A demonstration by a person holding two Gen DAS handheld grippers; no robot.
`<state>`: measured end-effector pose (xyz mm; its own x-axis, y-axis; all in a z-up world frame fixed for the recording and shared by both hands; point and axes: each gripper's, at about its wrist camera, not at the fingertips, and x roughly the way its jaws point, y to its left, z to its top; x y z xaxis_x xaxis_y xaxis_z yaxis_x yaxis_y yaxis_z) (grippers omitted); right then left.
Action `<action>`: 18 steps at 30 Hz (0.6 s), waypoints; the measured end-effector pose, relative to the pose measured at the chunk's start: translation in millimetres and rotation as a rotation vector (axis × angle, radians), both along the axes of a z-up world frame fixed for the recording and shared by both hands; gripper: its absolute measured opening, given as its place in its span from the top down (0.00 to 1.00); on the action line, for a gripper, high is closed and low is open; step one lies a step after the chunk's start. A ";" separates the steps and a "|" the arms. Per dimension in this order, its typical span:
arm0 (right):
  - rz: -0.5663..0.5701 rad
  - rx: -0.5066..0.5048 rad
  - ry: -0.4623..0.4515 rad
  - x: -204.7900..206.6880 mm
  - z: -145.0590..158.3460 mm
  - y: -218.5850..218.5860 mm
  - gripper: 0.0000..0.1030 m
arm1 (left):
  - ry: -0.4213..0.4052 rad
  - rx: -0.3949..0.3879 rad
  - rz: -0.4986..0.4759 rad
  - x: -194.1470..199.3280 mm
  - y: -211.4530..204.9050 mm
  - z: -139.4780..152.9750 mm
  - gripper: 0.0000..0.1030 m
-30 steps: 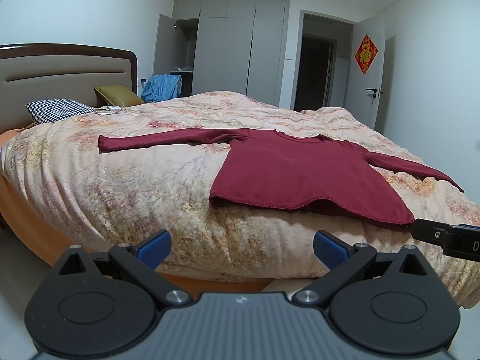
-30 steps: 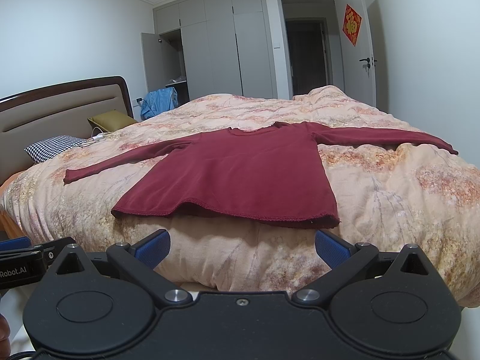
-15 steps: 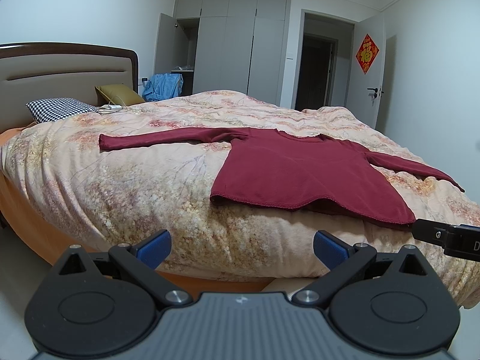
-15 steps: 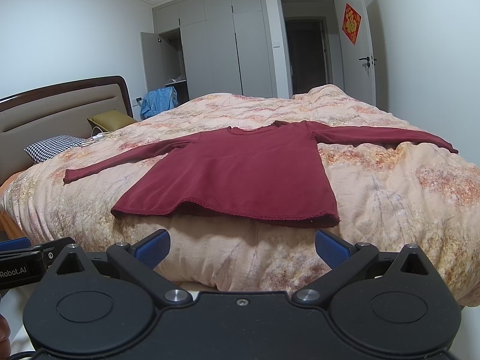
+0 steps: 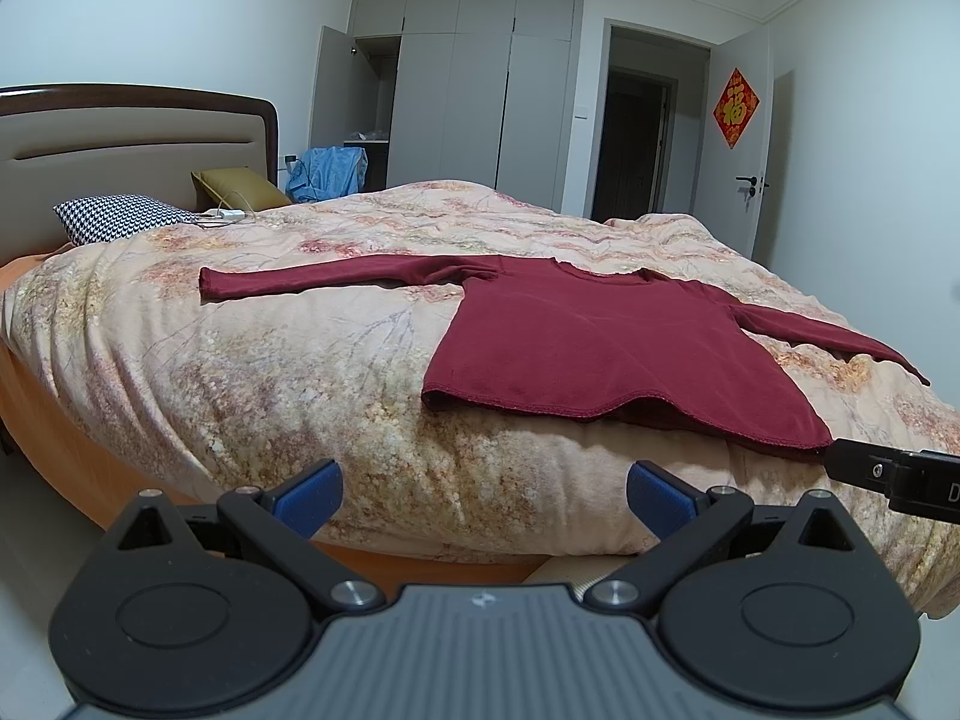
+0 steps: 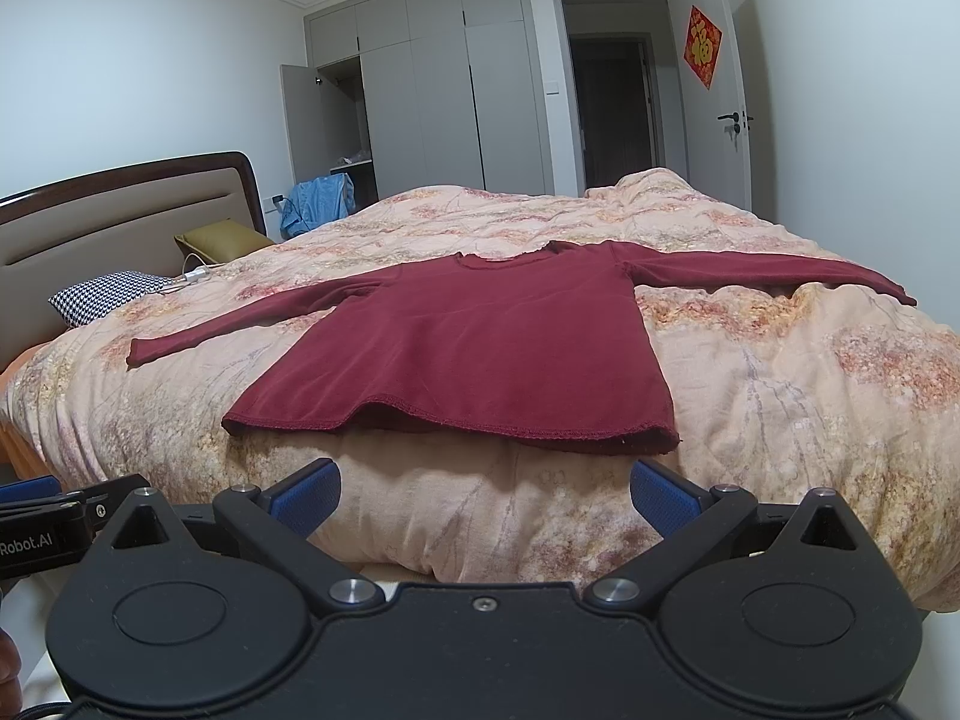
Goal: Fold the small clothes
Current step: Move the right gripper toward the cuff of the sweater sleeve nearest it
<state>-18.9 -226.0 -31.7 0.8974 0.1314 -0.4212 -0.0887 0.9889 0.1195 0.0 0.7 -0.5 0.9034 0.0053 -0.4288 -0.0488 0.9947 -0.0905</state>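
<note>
A dark red long-sleeved top (image 5: 600, 348) lies flat on the floral quilt, sleeves spread to both sides, hem toward me; it also shows in the right wrist view (image 6: 480, 348). My left gripper (image 5: 483, 498) is open and empty, held off the bed's near edge, left of the hem. My right gripper (image 6: 485, 495) is open and empty, just below the hem's middle. The right gripper's side shows at the left wrist view's right edge (image 5: 894, 471); the left gripper's side shows at the right wrist view's left edge (image 6: 42, 516).
The bed (image 5: 240, 360) carries a houndstooth pillow (image 5: 120, 219) and an olive cushion (image 5: 237, 189) by the headboard (image 5: 120, 150). A blue garment (image 5: 327, 171) hangs near the open wardrobe (image 5: 468, 90). A door (image 5: 741, 150) stands open at the far right.
Both grippers have stayed almost still, wide open. The top has not moved.
</note>
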 end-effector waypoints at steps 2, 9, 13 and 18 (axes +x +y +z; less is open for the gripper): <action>0.000 0.000 0.001 0.9 -0.2 -0.6 0.00 | 0.001 0.000 0.000 0.0 0.0 0.0 0.00; 0.017 0.007 0.043 6.8 -2.0 -2.7 0.00 | 0.017 0.001 0.007 -1.2 3.4 -1.4 0.00; 0.072 0.022 0.135 24.6 -7.3 -2.4 0.00 | 0.068 -0.005 0.017 8.0 7.4 -6.4 0.00; 0.080 -0.047 0.162 40.2 -10.2 -1.1 0.00 | 0.125 -0.015 0.012 25.5 10.7 -6.6 0.00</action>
<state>21.3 -227.0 -41.9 0.8047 0.1761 -0.5670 -0.1504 0.9843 0.0922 25.5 11.4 -7.0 0.8429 0.0090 -0.5380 -0.0729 0.9926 -0.0975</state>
